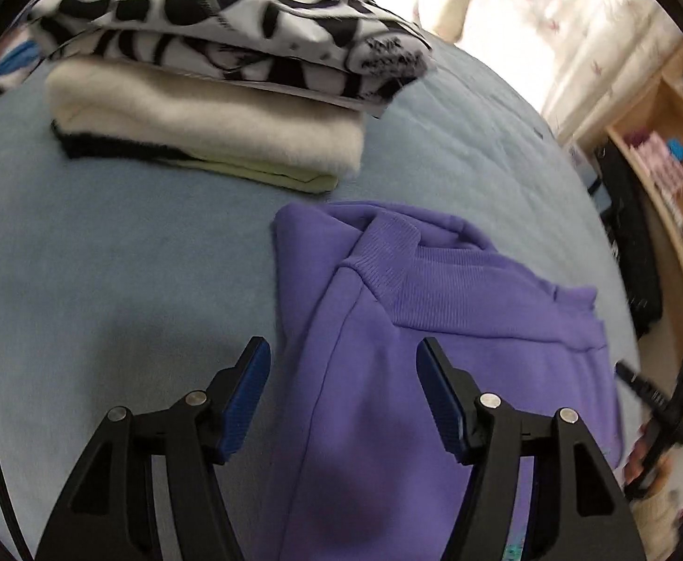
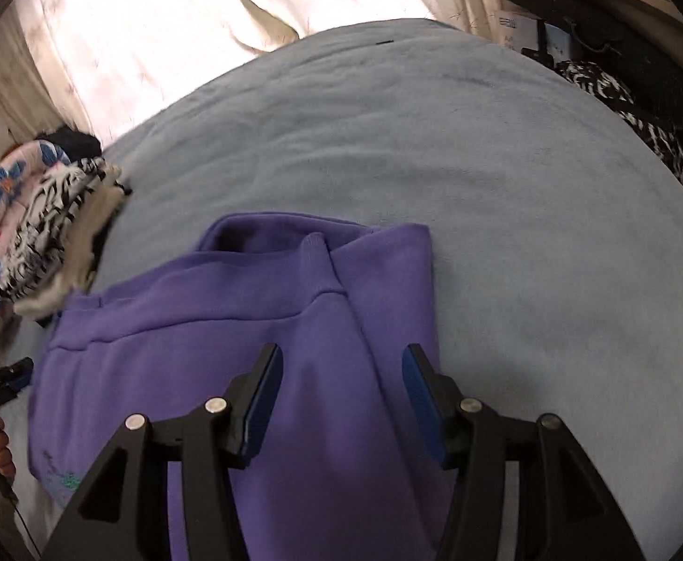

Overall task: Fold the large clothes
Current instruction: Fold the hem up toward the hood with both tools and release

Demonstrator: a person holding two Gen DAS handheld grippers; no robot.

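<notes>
A purple sweatshirt (image 1: 434,280) lies folded on the light blue blanket (image 1: 107,257), its ribbed hem and a cuff turned up on top. In the left wrist view my left gripper (image 1: 343,346) hangs open over the garment's left edge. One blue pad is over the blanket and the other over the cloth, and nothing is pinched. The right wrist view shows the same sweatshirt (image 2: 201,327) with my right gripper (image 2: 341,350) open above its right part, the jaws apart and the pads clear of the fabric.
A stack of folded clothes (image 1: 201,117) sits beyond the sweatshirt, a black-and-white patterned piece (image 1: 229,23) on top, and appears as a stack (image 2: 46,233) at left in the right wrist view. Wooden shelves (image 1: 668,140) stand right of the bed. Curtains (image 2: 131,23) hang behind.
</notes>
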